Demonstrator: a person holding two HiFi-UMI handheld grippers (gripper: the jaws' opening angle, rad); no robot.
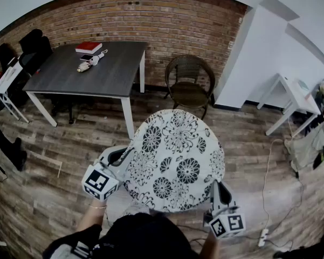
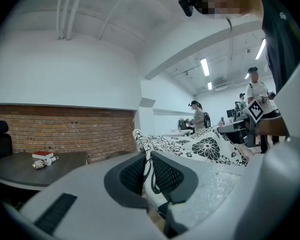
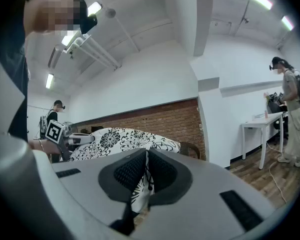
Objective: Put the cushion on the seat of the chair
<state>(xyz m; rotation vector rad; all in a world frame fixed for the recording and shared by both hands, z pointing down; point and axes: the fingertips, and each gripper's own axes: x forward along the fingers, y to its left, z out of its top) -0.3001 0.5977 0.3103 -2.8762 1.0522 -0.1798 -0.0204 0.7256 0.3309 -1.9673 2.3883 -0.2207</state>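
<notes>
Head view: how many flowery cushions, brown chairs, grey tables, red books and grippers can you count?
cushion: 1
brown chair: 1
grey table: 1
red book: 1
grippers: 2, the left gripper and the right gripper
Total: 6

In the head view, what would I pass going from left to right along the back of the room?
Dark table → wicker chair → white column → small white table.
</notes>
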